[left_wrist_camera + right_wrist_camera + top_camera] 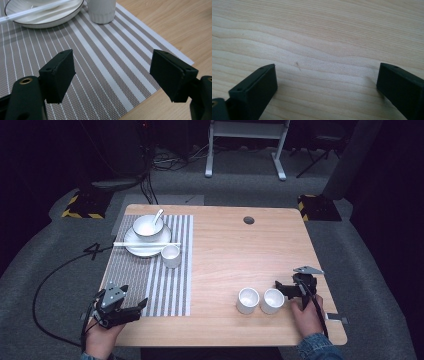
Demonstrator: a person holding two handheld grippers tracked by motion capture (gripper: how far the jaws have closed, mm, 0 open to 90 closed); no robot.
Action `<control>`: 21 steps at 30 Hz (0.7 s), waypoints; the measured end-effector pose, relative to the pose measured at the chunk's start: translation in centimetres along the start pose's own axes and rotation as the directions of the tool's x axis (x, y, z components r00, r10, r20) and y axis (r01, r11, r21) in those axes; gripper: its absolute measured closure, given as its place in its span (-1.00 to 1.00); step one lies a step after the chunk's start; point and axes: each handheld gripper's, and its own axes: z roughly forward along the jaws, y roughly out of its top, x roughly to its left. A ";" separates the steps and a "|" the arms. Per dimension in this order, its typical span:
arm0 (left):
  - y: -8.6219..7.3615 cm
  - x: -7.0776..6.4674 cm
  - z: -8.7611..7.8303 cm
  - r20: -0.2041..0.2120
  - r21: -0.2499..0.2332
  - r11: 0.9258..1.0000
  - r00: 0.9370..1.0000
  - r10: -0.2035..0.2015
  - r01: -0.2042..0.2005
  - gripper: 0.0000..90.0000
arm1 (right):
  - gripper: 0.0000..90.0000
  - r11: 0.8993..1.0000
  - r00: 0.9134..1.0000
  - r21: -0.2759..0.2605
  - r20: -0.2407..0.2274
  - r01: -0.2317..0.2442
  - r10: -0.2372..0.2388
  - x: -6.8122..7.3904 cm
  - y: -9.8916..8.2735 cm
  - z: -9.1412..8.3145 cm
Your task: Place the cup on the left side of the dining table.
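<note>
a: where are the cups?
b: two white cups stand upright, mouths up, side by side near the table's front edge, just beside the right gripper.
a: jaws?
b: spread wide, empty. left gripper likewise, over the striped mat.

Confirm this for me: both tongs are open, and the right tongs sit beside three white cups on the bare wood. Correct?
Not quite. The high view shows two white cups beside the right tongs, not three; a third cup stands on the striped mat. Both the right and the left tongs are open.
</note>
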 end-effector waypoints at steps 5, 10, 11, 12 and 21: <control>-1.1 0.3 0.4 0.007 0.045 0.999 1.000 -0.018 0.017 -0.58 | -0.93 1.000 1.000 0.000 0.000 0.000 0.000 0.0 0.0 0.0; -2.3 0.3 1.3 -0.022 0.101 0.994 0.999 -0.027 0.029 -0.58 | -0.93 1.000 1.000 0.000 0.000 0.000 0.000 0.0 0.0 0.0; -2.4 0.3 1.4 -0.028 0.101 0.995 0.999 -0.023 0.025 -0.59 | -0.93 1.000 1.000 0.000 0.000 0.000 0.000 0.0 0.0 0.0; -2.4 0.3 1.4 -0.028 0.101 0.995 0.999 -0.023 0.025 -0.59 | -0.93 1.000 1.000 0.000 0.000 0.000 0.000 0.0 0.0 0.0; -3.6 0.3 3.2 -0.035 0.159 0.987 0.999 -0.025 0.030 -0.62 | -0.93 1.000 1.000 0.000 0.000 0.000 0.000 0.0 0.0 0.0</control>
